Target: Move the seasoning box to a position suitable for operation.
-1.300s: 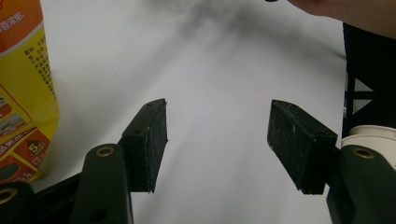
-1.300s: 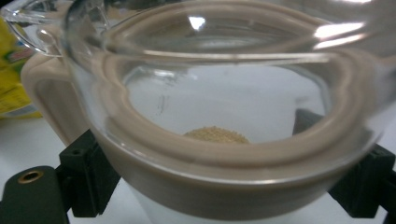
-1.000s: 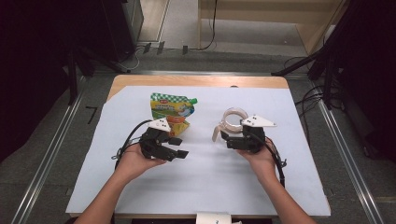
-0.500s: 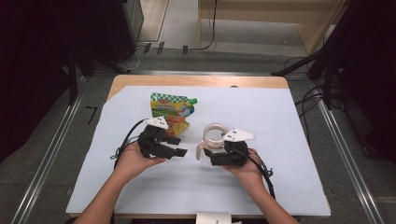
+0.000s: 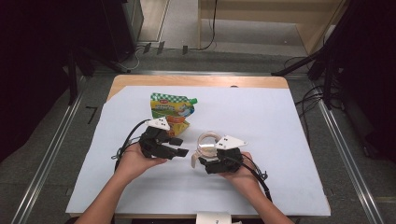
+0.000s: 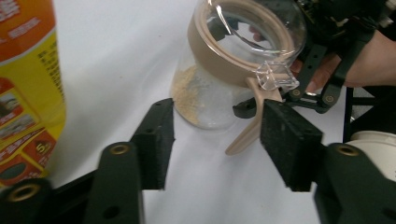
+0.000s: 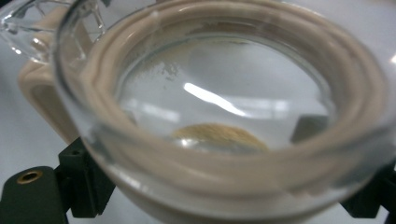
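Leftward and nearer the desk's near edge, the right gripper [image 5: 201, 161] is carrying the clear glass jar with its tan rubber seal and clear hinged lid [image 5: 208, 143] toward the middle of the white-covered desk [image 5: 280, 140], closer to the left gripper [image 5: 180, 146] than a second ago. Its fingers are clamping the jar, which is tilting and hanging just over the sheet. The left gripper's fingers [image 6: 156, 140] are standing open and empty, pointing straight at the jar [image 6: 233, 70], with the tan latch strap [image 6: 247, 130] dangling between them. A little tan powder is sitting at the jar's bottom. Behind the left gripper, toward the far edge, the green, yellow and orange spouted pouch [image 5: 170, 111] is lying flat. Glass like this is looking stiff, smooth and breakable, fairly weighty, so the banded rim or the latch strap seems the safer hold.
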